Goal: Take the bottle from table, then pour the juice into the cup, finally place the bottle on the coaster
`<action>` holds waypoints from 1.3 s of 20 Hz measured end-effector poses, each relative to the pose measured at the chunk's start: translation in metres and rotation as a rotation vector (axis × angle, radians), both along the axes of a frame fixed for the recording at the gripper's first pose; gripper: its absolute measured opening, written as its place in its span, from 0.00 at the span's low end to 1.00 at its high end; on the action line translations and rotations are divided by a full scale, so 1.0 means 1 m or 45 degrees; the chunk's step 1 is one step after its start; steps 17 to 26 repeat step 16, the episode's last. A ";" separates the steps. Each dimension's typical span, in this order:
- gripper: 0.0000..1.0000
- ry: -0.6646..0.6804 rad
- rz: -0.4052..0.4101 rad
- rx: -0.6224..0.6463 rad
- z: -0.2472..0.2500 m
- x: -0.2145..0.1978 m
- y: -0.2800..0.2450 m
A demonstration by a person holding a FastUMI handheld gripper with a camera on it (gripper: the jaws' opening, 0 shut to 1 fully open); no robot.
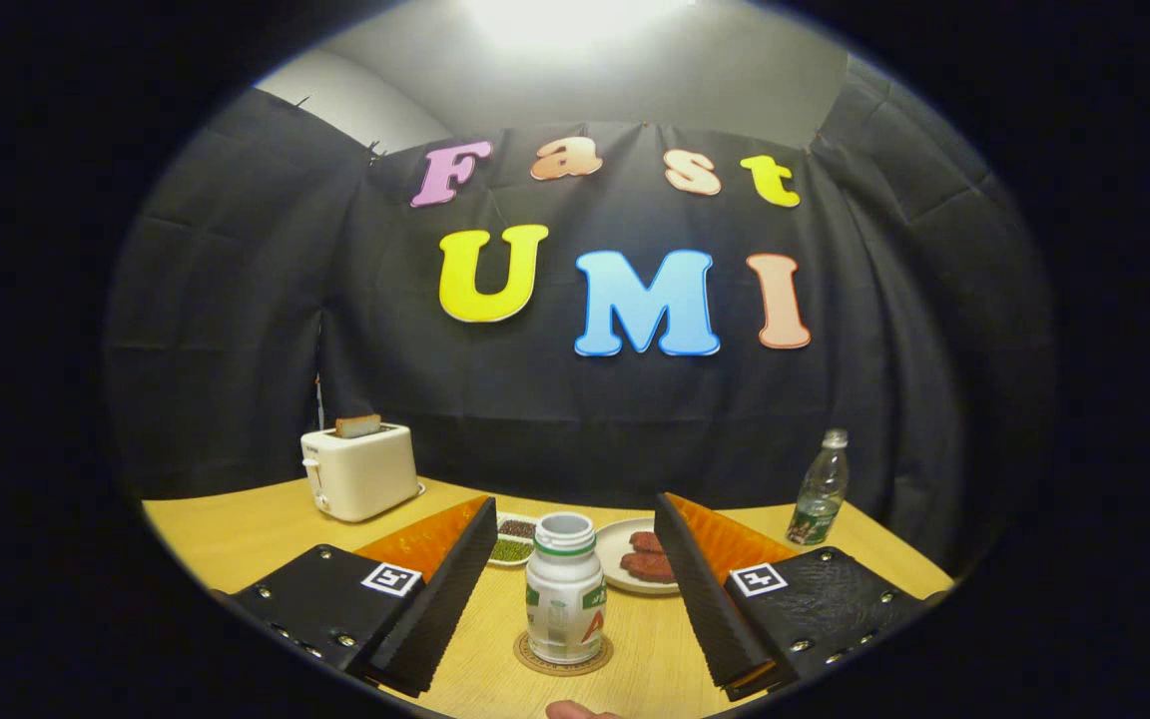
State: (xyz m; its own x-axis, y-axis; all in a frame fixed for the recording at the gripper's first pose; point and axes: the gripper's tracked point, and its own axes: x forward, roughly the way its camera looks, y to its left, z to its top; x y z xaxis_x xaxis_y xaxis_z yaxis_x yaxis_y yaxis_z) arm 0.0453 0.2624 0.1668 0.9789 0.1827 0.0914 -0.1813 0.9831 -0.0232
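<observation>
Bottle first: a squat white plastic bottle (564,589) with a green-and-white label and an open top ringed in green stands upright on a round woven coaster (563,656), which lies on the pale wooden table (236,534). It sits between the two fingers of the gripper (575,584), whose jaws are spread wide; a clear gap shows on each side of the bottle, so neither finger touches it. Square black-and-white marker tags are fixed on the finger mounts. Just beyond the bottle, partly hidden behind the left finger, a small white divided dish (513,540) holds dark and green beans in separate compartments. Beside it, behind the right finger, a round white plate (620,554) carries reddish-brown slices of meat. Farther back on the left stands a cream-coloured toaster (359,471) with a slice of bread sticking out of its slot. Well apart on the right, near the black cloth wall, a clear plastic water bottle (819,489) with a pale cap stands upright. A fingertip (575,711) of a person shows at the near table edge.
</observation>
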 end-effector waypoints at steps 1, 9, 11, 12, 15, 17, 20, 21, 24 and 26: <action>0.97 -0.014 -0.011 0.002 0.019 -0.011 -0.002; 0.97 -0.112 -0.067 -0.063 0.110 -0.061 -0.021; 0.97 -0.085 -0.045 -0.057 0.104 -0.063 -0.017; 0.97 -0.062 -0.049 -0.064 0.099 -0.062 -0.018; 0.97 -0.002 -0.030 -0.076 0.080 -0.066 -0.032; 0.97 0.010 -0.027 -0.083 0.076 -0.069 -0.037; 0.97 0.010 -0.027 -0.083 0.076 -0.069 -0.037; 0.97 0.010 -0.027 -0.083 0.076 -0.069 -0.037; 0.97 0.010 -0.027 -0.083 0.076 -0.069 -0.037; 0.97 0.010 -0.027 -0.083 0.076 -0.069 -0.037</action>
